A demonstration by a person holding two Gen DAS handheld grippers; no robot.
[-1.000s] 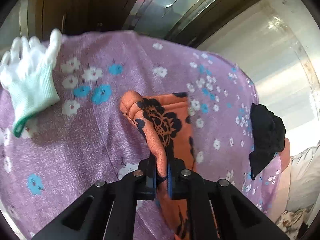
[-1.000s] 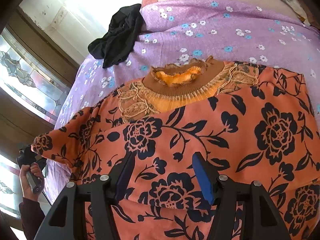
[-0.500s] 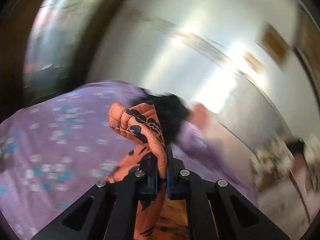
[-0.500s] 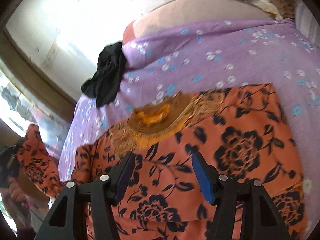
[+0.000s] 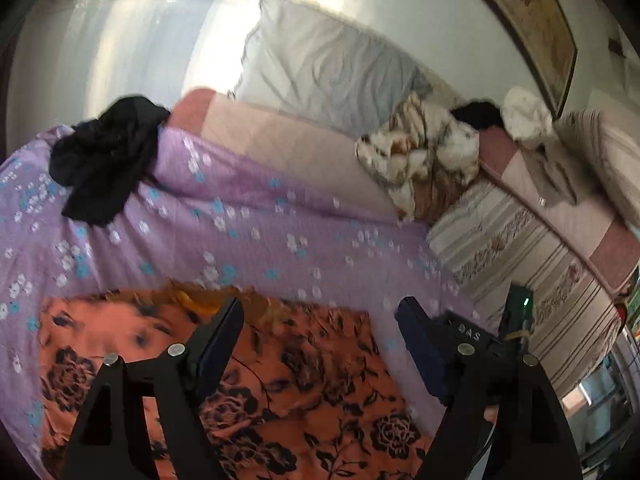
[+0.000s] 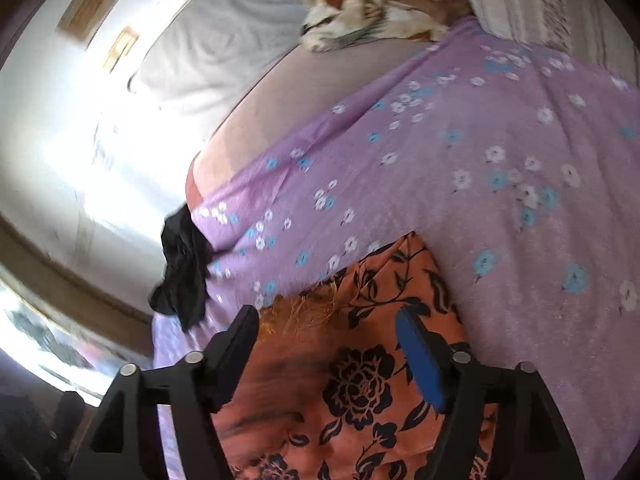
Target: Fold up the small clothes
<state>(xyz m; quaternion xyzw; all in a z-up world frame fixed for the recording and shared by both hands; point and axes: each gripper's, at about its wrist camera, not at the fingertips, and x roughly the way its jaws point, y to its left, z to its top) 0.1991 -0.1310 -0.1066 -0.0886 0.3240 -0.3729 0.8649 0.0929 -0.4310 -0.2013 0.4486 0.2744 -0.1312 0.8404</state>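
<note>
Orange garment [image 6: 360, 400] blurred, edge-cropped

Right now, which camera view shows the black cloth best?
The left wrist view: the black cloth lies whole and fairly sharp on the purple sheet. In the right wrist view it is smaller, blurred, hanging at the sheet's edge.

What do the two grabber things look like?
Both are black plastic, shaped like a fork with two angled fingers, with small silver screws on top. The left gripper has dark blue pads, and beside it sits a black part marked "DAS" with a little green light. The right gripper has a bright blue pad on one finger.
</note>
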